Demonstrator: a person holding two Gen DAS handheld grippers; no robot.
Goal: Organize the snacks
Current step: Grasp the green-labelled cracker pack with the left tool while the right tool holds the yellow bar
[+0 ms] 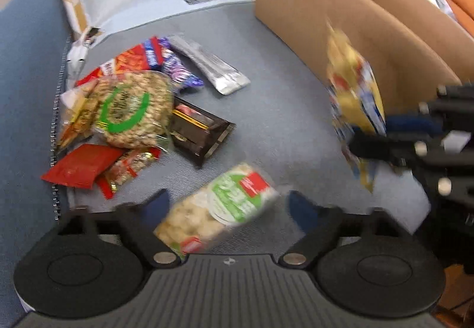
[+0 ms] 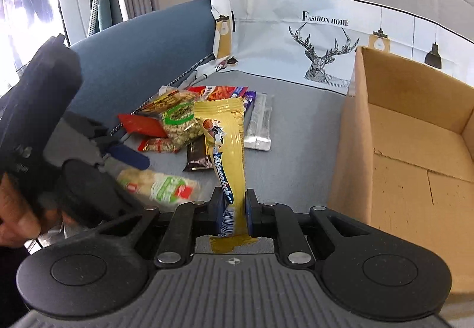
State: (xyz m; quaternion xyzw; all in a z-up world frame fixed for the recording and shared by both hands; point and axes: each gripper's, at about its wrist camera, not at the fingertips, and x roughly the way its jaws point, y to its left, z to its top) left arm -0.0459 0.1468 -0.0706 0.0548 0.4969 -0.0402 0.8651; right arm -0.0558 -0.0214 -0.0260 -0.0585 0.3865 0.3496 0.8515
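**Desk:** What's the step here?

**Photographer:** Mid-sort on a grey cushion. The right gripper [image 2: 234, 209] has its fingers closed on the lower end of a yellow candy packet [image 2: 225, 144], which stands upright above the cushion. The cardboard box [image 2: 349, 156], apparently empty, sits at three o'clock of it in the right wrist view.

**Desk:** And the other claw?

**Photographer:** The left gripper [image 1: 228, 206] is spread wide, holding nothing. A green-labelled puffed snack pack [image 1: 219, 215] lies between its fingers, blurred; I can't tell if they touch. The remaining snack pile [image 1: 130, 108] is at ten o'clock in that view.

**Desk:** Next move?

**Photographer:** Likely carrying the yellow packet over the box wall and releasing inside, while the left closes on the puffed pack.
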